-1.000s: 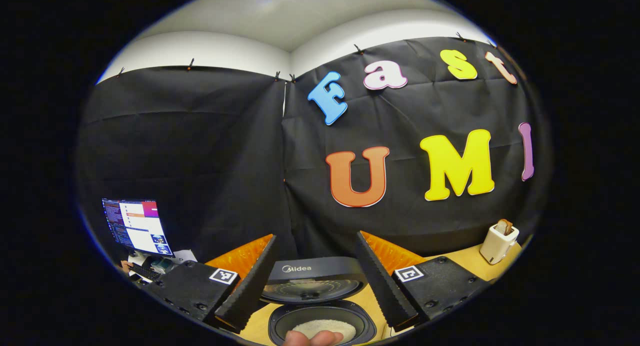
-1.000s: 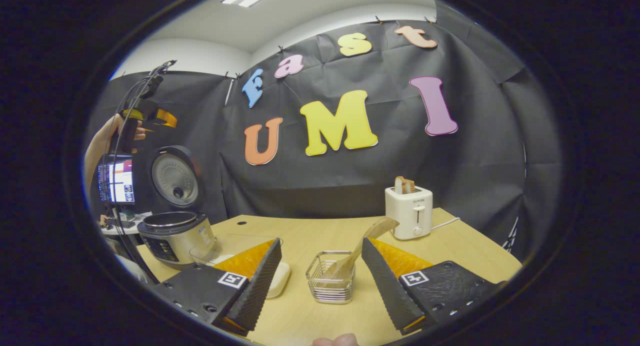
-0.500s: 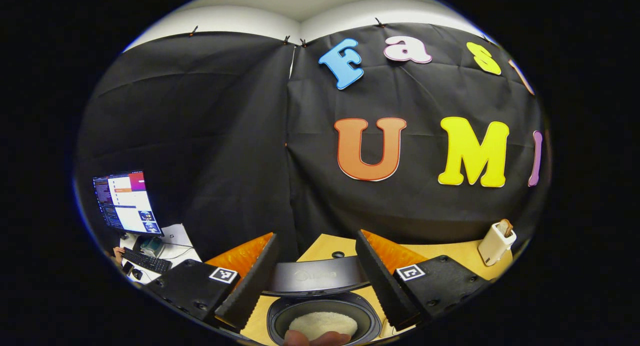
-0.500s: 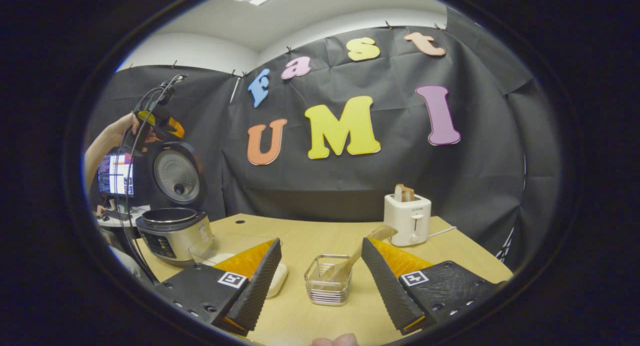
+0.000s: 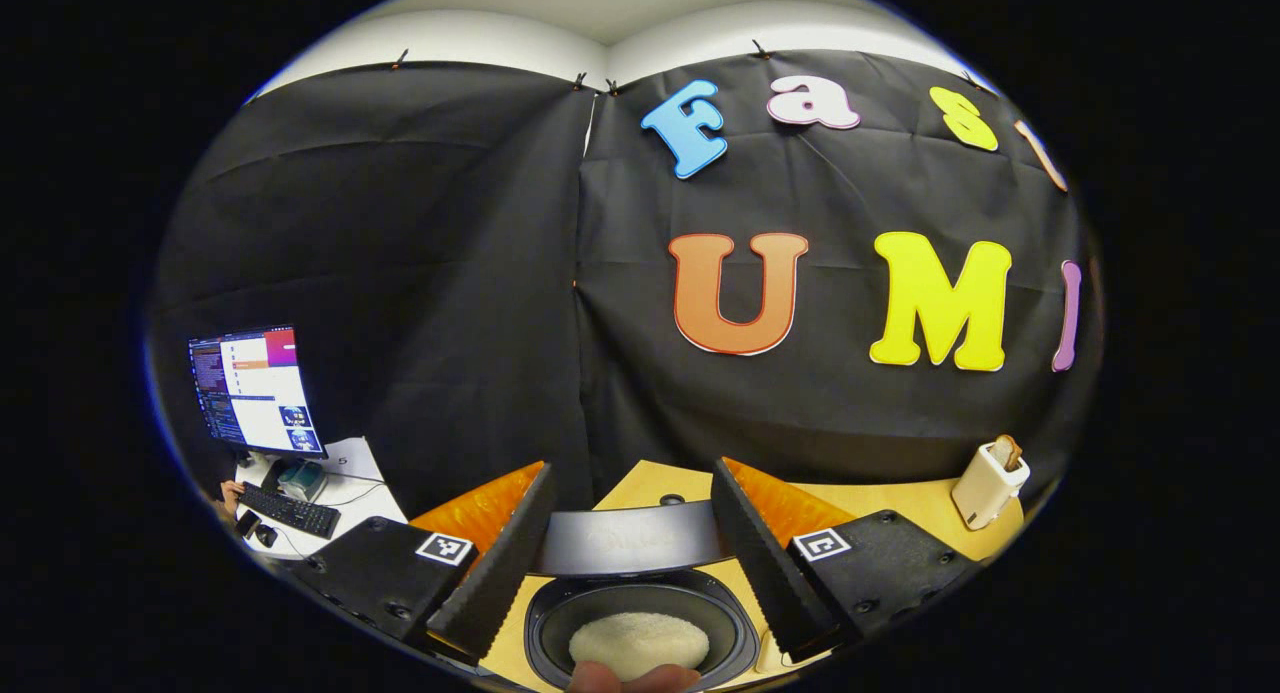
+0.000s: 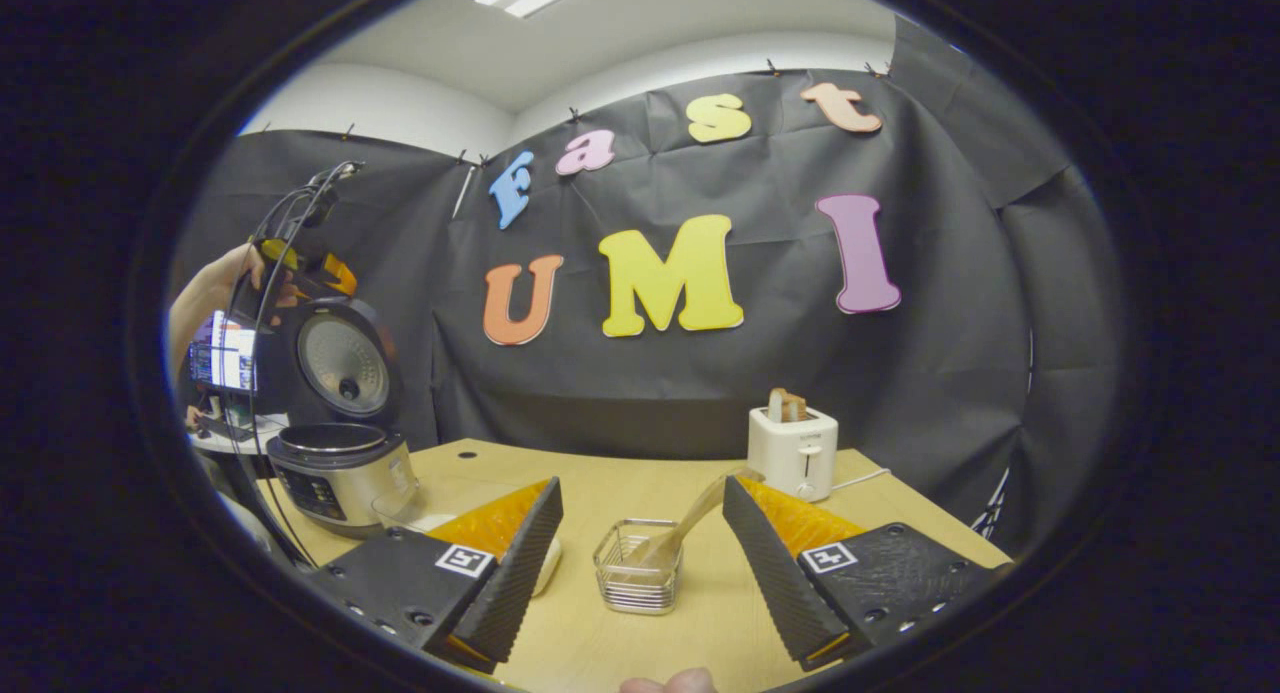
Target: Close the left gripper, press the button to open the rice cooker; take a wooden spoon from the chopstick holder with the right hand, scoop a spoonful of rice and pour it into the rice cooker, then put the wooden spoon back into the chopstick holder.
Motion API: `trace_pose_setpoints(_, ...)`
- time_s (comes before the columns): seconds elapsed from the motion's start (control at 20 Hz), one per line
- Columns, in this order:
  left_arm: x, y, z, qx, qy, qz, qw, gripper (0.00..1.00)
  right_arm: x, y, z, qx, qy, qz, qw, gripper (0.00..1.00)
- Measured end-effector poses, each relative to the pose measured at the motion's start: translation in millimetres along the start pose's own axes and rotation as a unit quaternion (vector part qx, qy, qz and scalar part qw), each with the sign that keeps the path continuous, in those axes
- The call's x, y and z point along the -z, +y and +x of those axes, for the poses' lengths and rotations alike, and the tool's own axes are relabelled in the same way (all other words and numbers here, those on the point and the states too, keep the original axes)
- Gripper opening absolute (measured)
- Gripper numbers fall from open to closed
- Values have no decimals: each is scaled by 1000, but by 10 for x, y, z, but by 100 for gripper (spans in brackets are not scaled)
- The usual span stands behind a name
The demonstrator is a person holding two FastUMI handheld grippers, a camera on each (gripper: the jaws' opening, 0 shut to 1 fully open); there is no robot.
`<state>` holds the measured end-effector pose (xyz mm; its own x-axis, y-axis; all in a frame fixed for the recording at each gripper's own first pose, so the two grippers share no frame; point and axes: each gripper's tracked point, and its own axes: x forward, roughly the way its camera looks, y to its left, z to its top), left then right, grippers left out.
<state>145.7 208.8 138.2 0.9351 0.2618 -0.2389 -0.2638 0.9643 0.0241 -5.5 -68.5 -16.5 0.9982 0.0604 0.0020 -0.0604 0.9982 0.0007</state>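
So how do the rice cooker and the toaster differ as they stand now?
The rice cooker is round, dark and metallic; the toaster is boxy and white. The rice cooker's lid is swung up open, rice lying in its pot, while the toaster has toast sticking out of its top. Both stand upright on the wooden table, near opposite ends.

- White sheet [image 5: 345,460], far up-left of the left gripper's [image 5: 632,473] jaws: one digit, seemingly a 5.
- Cooker lid [image 5: 632,538], between those jaws: a brand mark, too blurred to read.
- Toaster [image 6: 793,451], beyond the right gripper's [image 6: 640,491] jaws, slightly right: front print too small to read.
- Square markers [image 5: 445,548] [image 6: 462,560] behind the jaws: coded patterns, no letters.
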Motion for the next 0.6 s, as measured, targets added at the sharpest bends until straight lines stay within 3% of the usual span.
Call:
trace_pose_setpoints(0.35, 575, -115, -579, -5, 5, -9, 1000, 100, 83, -29, -46, 1, 10, 15, 1000, 95)
trace_pose_setpoints(0.4, 682, -135, -642, -5, 7, -7, 1000, 100, 78, -39, -64, 3, 7, 14, 1000, 91)
trace_pose_setpoints(0.55, 1002, -169, -811, -4, 6, -1, 1000, 100, 58, -25, -106, 6, -3, 14, 1000, 91)
trace_pose_setpoints(0.6, 1099, -178, -848, -4, 6, -2, 1000, 100, 58, -8, -122, 3, -4, 15, 1000, 96)
